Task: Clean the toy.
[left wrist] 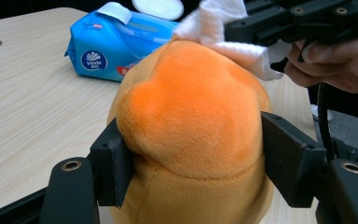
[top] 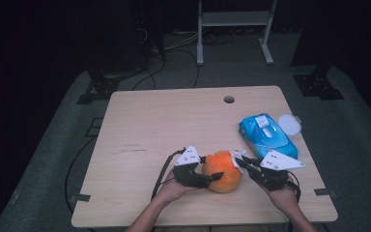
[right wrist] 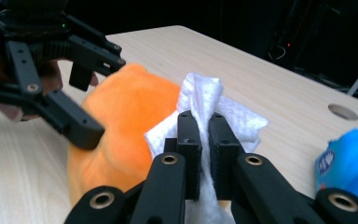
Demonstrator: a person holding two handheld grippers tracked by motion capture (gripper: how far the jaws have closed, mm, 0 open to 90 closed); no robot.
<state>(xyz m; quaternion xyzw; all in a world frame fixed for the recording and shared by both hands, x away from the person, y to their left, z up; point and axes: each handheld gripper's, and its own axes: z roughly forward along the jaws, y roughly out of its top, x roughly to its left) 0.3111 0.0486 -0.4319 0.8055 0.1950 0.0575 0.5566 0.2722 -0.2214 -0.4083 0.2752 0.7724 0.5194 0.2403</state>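
Orange plush toy [left wrist: 191, 135], rounded, fuzzy, squeezed by left hand-held gripper [left wrist: 193, 154], right hand-held gripper [right wrist: 204, 140] pinching white wipe [right wrist: 205, 100] on toy top.

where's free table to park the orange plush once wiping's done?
Free: the broad bare stretch of the table left of and beyond the orange plush, up to the far edge and its cable hole. Crowded: the near right, where the wipes pack and its round lid sit beside the right gripper and left gripper.

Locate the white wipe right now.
Pinched in the right gripper, the white wipe rests on top of the orange plush toy, near the table's front edge in the high view.
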